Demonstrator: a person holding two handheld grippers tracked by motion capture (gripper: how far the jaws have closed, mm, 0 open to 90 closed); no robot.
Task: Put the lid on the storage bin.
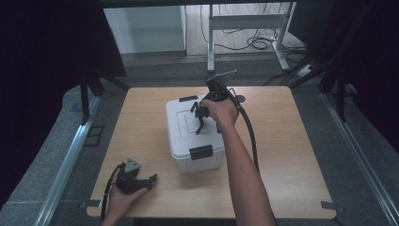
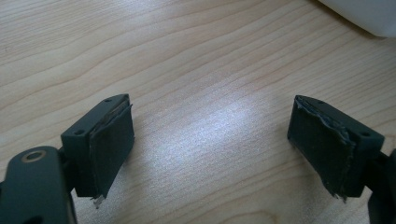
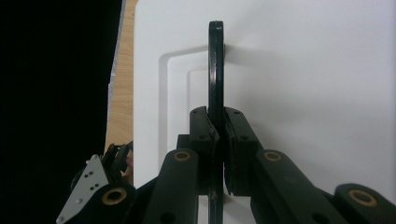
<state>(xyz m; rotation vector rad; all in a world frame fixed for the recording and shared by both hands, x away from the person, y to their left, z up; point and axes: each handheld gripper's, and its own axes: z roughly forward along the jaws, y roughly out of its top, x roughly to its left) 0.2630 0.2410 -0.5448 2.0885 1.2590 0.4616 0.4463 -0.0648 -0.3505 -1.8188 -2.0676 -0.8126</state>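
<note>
The right claw (image 1: pixel 201 123) sits on the box (image 1: pixel 194 141), clamped on its handle (image 1: pixel 200 113); the left claw (image 1: pixel 149 180) lies near the box. Left gripper view: pads (image 2: pixel 112 140) apart over the table (image 2: pixel 205 70). Right gripper view: handle (image 3: pixel 215 70) upright, pinched between the pads (image 3: pixel 204 133).

**Camera setup: one overhead, two on the grippers**

High view: fixed above the near edge, facing forward and down, far enough to take in the whole wooden table (image 1: pixel 141 122). Left gripper view: low, close over the tabletop. Right gripper view: tight on the white box (image 3: pixel 303 70) lid and its black handle (image 3: pixel 215 70). All views share box and tabletop.
</note>
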